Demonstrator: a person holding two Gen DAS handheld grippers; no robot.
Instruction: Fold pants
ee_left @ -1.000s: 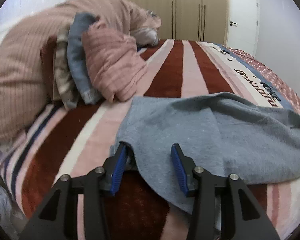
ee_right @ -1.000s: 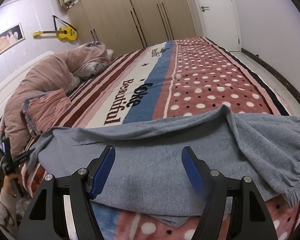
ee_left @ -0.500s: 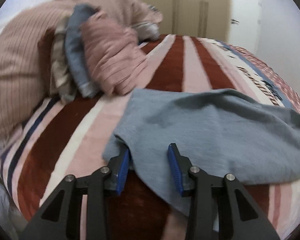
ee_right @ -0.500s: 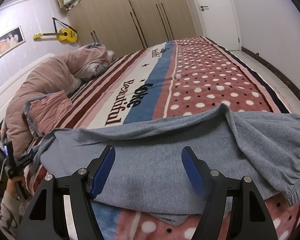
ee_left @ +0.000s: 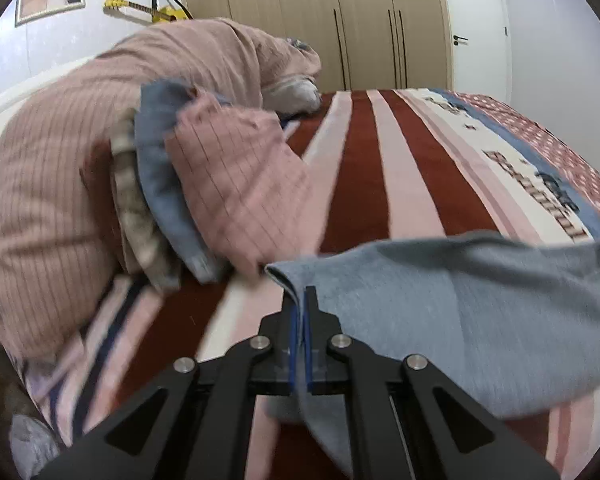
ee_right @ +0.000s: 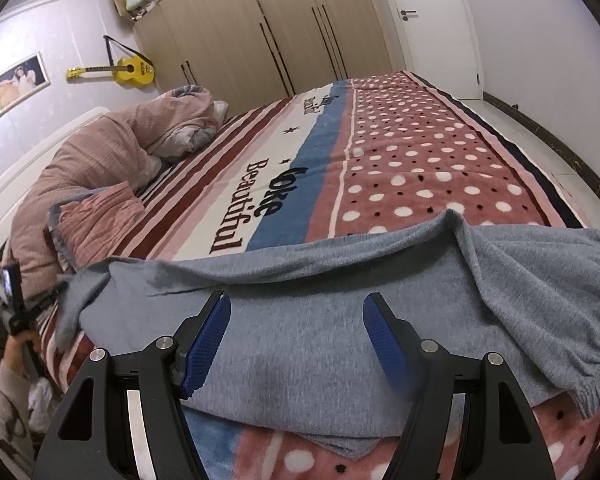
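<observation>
Grey-blue pants (ee_right: 320, 280) lie folded lengthwise across the near end of the bed, with an elastic gathered hem (ee_right: 596, 364) at the right. My left gripper (ee_left: 302, 294) is shut on the pants' left corner (ee_left: 288, 276). Its jaws are closing tight together, cloth pinched between the blue pads, and the corner is lifted off the blanket. The rest of the pants (ee_left: 460, 312) trail away to the right. My right gripper (ee_right: 296, 298) stands open low over the middle of the pants, nothing pinched between its pads (ee_right: 204, 344).
A heap of pink striped quilt and pillows (ee_left: 80, 168) fills the bed's left side, just beyond the lifted corner. The striped and dotted blanket (ee_right: 420, 168) stretches back to wardrobes (ee_right: 284, 20) and a door. A person's hand (ee_right: 18, 354) holds the left gripper at far left.
The left gripper has gone from open around the pants' corner to shut on it, and has lifted it off the blanket. The right gripper has stayed still and open.
</observation>
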